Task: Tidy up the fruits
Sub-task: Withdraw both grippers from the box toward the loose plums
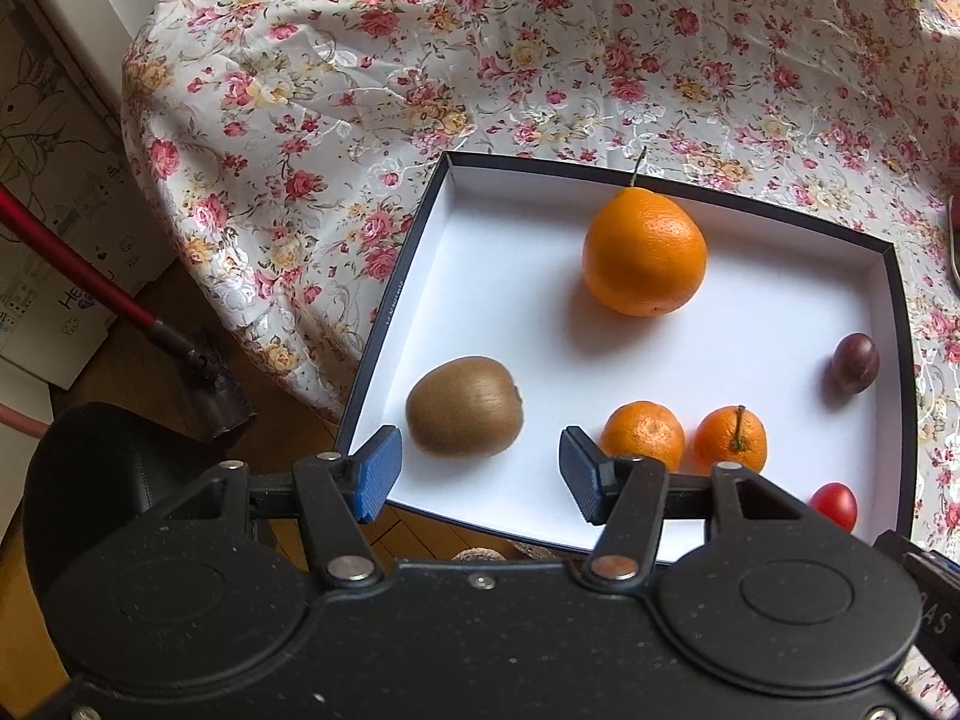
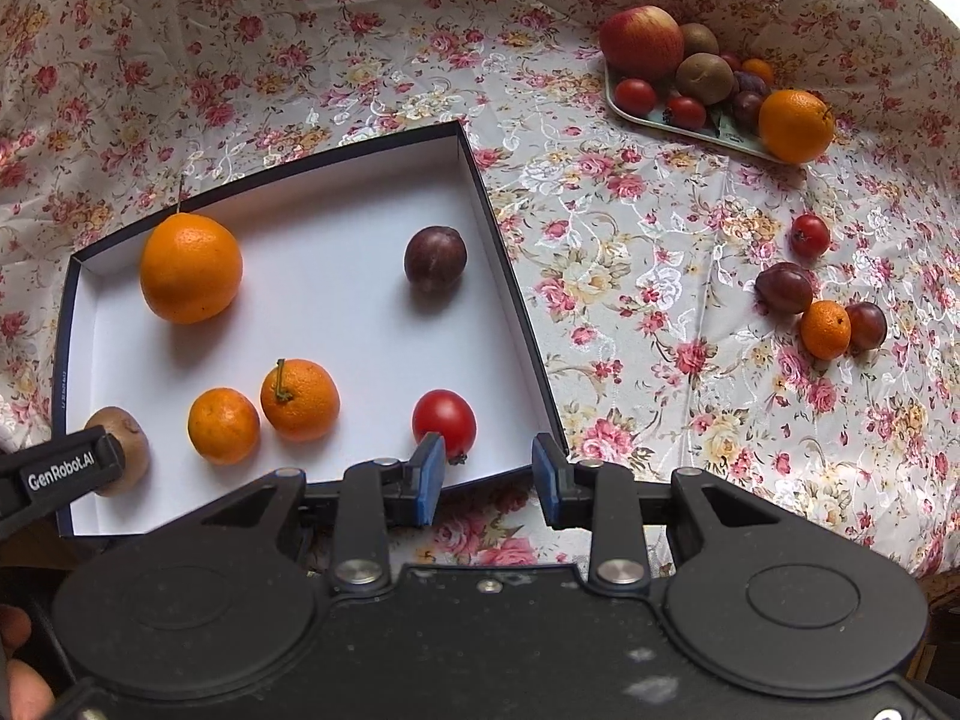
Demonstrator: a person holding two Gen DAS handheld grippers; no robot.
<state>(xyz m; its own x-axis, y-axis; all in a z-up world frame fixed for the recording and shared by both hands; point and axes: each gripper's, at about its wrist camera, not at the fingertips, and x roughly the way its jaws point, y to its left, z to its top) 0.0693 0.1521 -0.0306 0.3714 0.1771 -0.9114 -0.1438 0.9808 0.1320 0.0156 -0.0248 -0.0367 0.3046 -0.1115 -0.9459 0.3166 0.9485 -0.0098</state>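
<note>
A white-lined box with dark walls (image 1: pixel 780 324) (image 2: pixel 336 312) lies on the floral cloth. In it are a big orange (image 1: pixel 645 252) (image 2: pixel 191 267), a kiwi (image 1: pixel 464 407) (image 2: pixel 129 450), two mandarins (image 1: pixel 643 433) (image 1: pixel 731 439) (image 2: pixel 223 425) (image 2: pixel 300 399), a plum (image 1: pixel 854 363) (image 2: pixel 435 261) and a red tomato (image 1: pixel 834 505) (image 2: pixel 444 422). My left gripper (image 1: pixel 480 471) hangs open over the box's near edge, just in front of the kiwi, empty. My right gripper (image 2: pixel 489 474) is open and empty at the box's near right corner, its left finger beside the tomato.
A tray (image 2: pixel 690 123) at the back right holds an apple (image 2: pixel 641 41), kiwis, tomatoes, plums and an orange (image 2: pixel 795 125). Loose on the cloth at right lie a tomato (image 2: pixel 809 235), two plums (image 2: pixel 783 288) (image 2: pixel 867 325) and a mandarin (image 2: pixel 825 329). A red pole (image 1: pixel 78 267) and cardboard boxes stand left of the table.
</note>
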